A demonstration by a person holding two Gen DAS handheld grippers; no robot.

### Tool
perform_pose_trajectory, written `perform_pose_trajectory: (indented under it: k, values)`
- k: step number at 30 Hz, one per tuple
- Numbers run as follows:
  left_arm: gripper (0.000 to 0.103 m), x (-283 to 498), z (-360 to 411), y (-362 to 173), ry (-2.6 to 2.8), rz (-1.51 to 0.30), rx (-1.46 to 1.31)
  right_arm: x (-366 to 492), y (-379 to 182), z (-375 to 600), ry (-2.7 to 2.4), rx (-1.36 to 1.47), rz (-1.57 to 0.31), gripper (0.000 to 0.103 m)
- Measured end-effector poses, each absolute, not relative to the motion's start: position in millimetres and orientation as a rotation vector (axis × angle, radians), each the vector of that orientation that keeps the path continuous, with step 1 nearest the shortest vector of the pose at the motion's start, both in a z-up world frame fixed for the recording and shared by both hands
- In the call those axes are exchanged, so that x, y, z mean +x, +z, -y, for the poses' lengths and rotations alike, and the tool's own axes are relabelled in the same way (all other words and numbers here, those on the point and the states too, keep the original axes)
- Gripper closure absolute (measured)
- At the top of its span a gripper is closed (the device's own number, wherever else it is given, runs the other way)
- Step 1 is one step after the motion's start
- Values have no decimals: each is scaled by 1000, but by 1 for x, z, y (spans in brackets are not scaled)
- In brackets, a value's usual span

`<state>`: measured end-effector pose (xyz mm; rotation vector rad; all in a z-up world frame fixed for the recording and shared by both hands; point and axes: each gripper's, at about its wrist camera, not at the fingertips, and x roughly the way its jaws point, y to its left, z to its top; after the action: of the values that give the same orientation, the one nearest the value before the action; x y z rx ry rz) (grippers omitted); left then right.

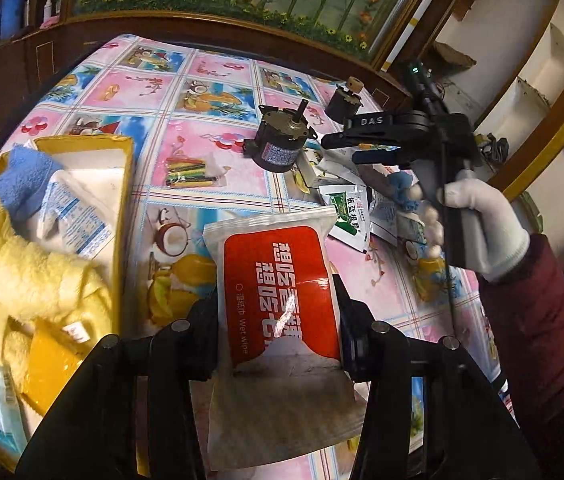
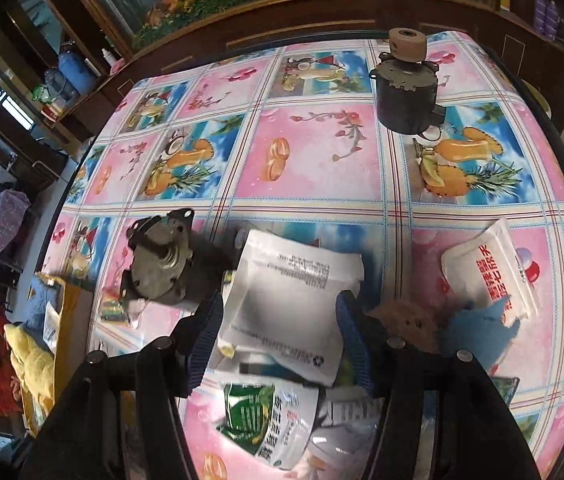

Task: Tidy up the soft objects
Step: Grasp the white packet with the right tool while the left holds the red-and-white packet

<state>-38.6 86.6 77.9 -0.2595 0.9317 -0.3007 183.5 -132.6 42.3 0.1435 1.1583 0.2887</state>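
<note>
Across the fruit-patterned pink table [image 1: 186, 128], the left tool [image 1: 278, 316] clenches a red-and-white wet-wipe packet [image 1: 278, 288] beside the yellow cardboard box [image 1: 122, 184], while the right tool [image 2: 278, 332] brackets a white sachet [image 2: 290, 300] unclosed, which might slip sideways.

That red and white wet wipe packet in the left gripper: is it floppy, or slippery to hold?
The wet wipe packet probably bends rather than stays stiff: it is a thin sealed pouch, pinched at its sides by the left gripper. Its glossy film shows glare, so it may slip somewhat. It looks flat and light, so unlikely to roll.
</note>
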Motion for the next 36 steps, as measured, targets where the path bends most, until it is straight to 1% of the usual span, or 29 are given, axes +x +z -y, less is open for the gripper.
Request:
perform_pose_trajectory:
  k: [1, 2, 4, 6, 7, 8, 10, 13, 15, 17, 21, 24, 25, 27, 28, 32, 36]
  values:
    - [58, -45, -93, 80, -293, -921, -264, 188, 38, 130, 269, 131, -1166, 39]
    - [58, -52, -100, 83, -280, -910, -267, 189, 38, 127, 256, 117, -1157, 33]
    - [58, -64, -115, 87, -255, -888, -274, 189, 36, 124, 243, 96, -1151, 30]
    - [58, -75, -132, 89, -221, -873, -278, 187, 35, 123, 233, 76, -1155, 29]
    - [57, -80, -141, 89, -206, -868, -288, 186, 34, 122, 226, 63, -1157, 27]
    - [57, -85, -149, 88, -193, -865, -302, 187, 31, 122, 219, 53, -1177, 24]
    - [57, -94, -166, 86, -158, -860, -334, 192, 22, 125, 231, 79, -1226, 23]
    - [57, -106, -186, 85, -114, -850, -369, 191, 25, 137, 214, 149, -1185, 24]
    - [57, -110, -193, 82, -97, -849, -378, 187, 29, 142, 224, 185, -1158, 31]
    - [57, -111, -198, 80, -90, -851, -387, 183, 29, 144, 257, 199, -1153, 49]
    - [57, -111, -198, 76, -91, -853, -399, 169, 35, 141, 267, 146, -1111, 61]
    - [57, -112, -199, 74, -92, -851, -404, 161, 43, 145, 267, 154, -1072, 71]
    - [57, -113, -200, 73, -87, -854, -404, 158, 47, 149, 274, 168, -1057, 80]
    - [57, -116, -204, 75, -70, -848, -412, 151, 56, 156, 279, 180, -1021, 85]
    - [57, -118, -207, 77, -63, -838, -419, 148, 60, 159, 284, 176, -1005, 91]
    - [57, -129, -219, 81, -19, -822, -429, 131, 67, 170, 317, 198, -973, 96]
    - [57, -135, -229, 77, 9, -823, -463, 111, 70, 172, 363, 249, -967, 96]
